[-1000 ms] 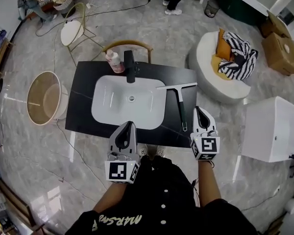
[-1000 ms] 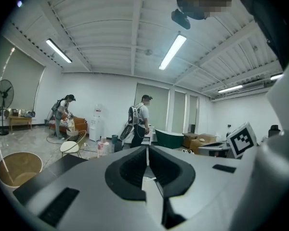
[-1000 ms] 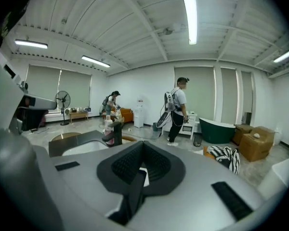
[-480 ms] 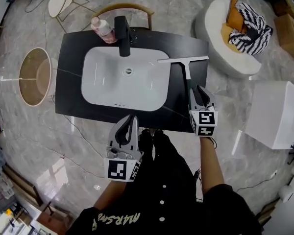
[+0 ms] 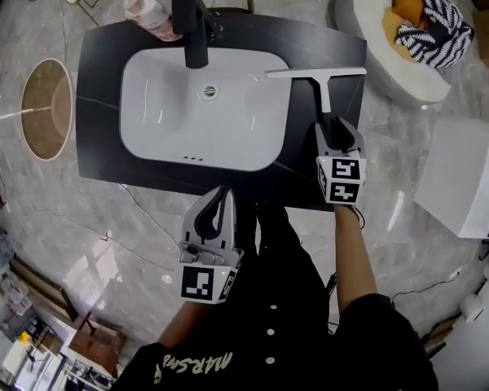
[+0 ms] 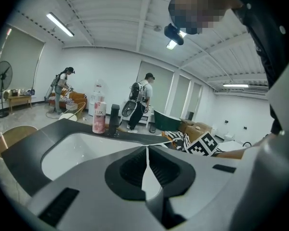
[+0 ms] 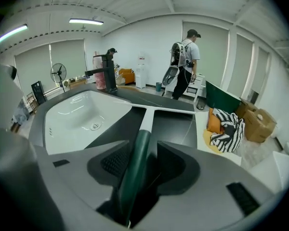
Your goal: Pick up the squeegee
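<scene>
Basin (image 5: 163, 112) sits sunk in tabletop (image 5: 98, 96), faucet (image 5: 189, 23) behind it at far edge, bottle (image 5: 144, 12) just left of faucet. Squeegee (image 5: 319, 73) lies on tabletop right of basin, blade far, handle toward near edge.

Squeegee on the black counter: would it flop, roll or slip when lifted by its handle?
Probably stiff: the squeegee lies straight and flat. Its wide crosswise blade should stop it rolling. Its smooth green handle may slip.

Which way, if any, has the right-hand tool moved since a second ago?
Yes: the right tool advanced from beside the black countertop corner onto the squeegee, jaws opening around its handle.
</scene>
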Available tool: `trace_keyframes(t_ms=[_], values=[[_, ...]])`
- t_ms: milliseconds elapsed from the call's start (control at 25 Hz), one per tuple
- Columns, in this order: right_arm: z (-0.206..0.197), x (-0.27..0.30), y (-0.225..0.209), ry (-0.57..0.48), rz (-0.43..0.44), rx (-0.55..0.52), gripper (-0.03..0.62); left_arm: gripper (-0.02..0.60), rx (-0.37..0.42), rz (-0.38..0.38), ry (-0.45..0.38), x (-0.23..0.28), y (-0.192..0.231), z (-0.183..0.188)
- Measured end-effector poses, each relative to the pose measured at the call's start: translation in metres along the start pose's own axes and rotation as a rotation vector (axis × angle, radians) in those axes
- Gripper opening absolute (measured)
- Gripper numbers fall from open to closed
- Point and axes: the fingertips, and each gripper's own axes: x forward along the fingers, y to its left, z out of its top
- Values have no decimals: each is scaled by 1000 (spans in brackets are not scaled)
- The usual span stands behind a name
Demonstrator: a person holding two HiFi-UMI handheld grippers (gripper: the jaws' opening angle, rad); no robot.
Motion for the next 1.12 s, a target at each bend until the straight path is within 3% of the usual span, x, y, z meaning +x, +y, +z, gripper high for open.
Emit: trace_keyframes(t_ms=[240,640,1120], values=[[-4,7,3,-1,-23,-19,112,25,-13,12,21,8,5,-11],[-7,7,0,-7,-55,-1,96,25,-12,23,31,7,4,-16],[32,-41,1,-90,-51,-71,89,25,37,34,-63,-10,1,28]])
